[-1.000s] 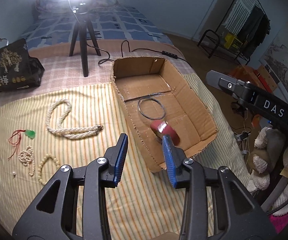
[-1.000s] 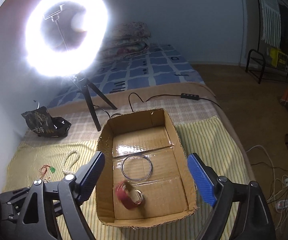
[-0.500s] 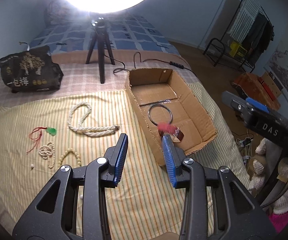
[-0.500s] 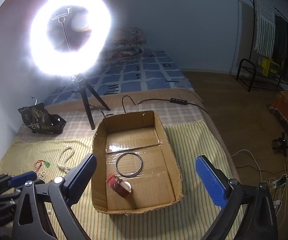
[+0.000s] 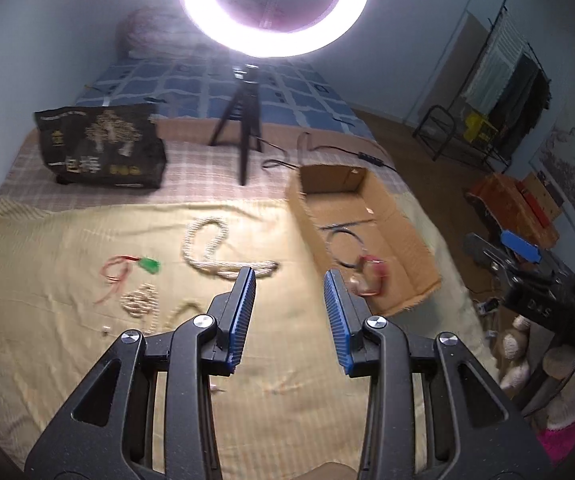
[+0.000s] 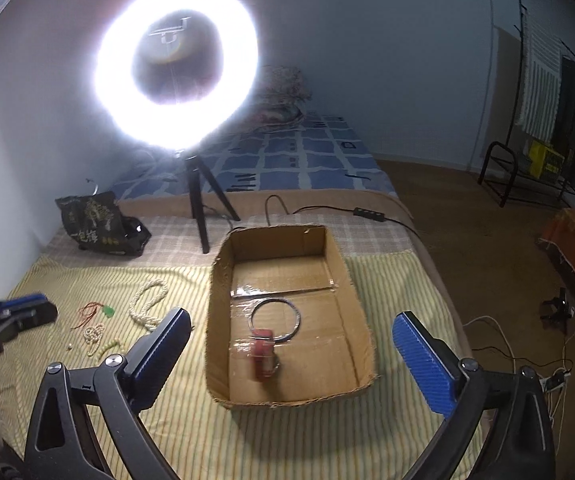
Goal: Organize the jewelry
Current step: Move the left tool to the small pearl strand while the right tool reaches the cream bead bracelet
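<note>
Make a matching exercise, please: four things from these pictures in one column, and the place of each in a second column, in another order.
Things:
1. red bracelet
2. rope necklace
3. black bag
4. tripod

Places:
A. on the plaid cloth, near the wall
B. in the cardboard box, beside the thin ring
C. standing behind the box, under the ring light
D. on the striped cloth, outside the box

Pairs: 1-B, 2-D, 3-A, 4-C

Striped bed cover (image 6: 387, 280), cardboard box (image 6: 215, 320), pearl necklace (image 5: 207, 248), snack bag (image 5: 99, 148), tripod (image 5: 243, 128)
</note>
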The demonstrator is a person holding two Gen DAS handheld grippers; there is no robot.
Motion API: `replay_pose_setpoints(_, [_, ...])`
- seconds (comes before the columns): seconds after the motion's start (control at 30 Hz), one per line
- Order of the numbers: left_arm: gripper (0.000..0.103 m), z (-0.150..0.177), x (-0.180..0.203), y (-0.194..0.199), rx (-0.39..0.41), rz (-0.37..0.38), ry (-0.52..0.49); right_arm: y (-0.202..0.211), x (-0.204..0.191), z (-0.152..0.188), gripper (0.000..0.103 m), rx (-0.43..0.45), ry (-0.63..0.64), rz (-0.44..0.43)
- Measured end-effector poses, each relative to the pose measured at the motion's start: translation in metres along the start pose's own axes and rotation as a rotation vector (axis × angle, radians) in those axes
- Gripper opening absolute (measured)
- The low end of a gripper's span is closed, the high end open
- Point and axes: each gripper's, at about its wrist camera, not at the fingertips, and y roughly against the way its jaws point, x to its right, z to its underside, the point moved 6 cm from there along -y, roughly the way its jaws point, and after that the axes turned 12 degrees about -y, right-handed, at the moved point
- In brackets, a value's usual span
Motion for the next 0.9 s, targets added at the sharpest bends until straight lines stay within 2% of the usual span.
replay_pose_setpoints(0.23, [0.036, 0.006, -0.067, 0.009, -0.014, -0.101, 0.054, -0.011, -0.035, 0.023, 0.103, -0.065, 0.107, -0.039])
replay_pose_setpoints(0.37, [0.036, 0.022, -0.101, 0.004, -0.068, -0.131, 0.080, -0.024, -0.060, 0.040, 0.103, -0.146, 0.137, -0.077])
replay_pose_setpoints(0.5, [0.036, 0.035, -0.125, -0.006, -0.113, -0.119, 0.114, -0.040, -0.085, 0.056, 0.102, -0.218, 0.126, -0.150])
replay_pose_setpoints(0.73, [0.036, 0.051, -0.145, -0.037, -0.194, -0.083, 0.183, -0.067, -0.117, 0.087, 0.084, -0.337, 0.146, -0.217])
replay_pose_setpoints(0.9, [0.036, 0.053, -0.147, -0.056, -0.229, -0.057, 0.198, -0.086, -0.131, 0.101, 0.077, -0.413, 0.139, -0.256])
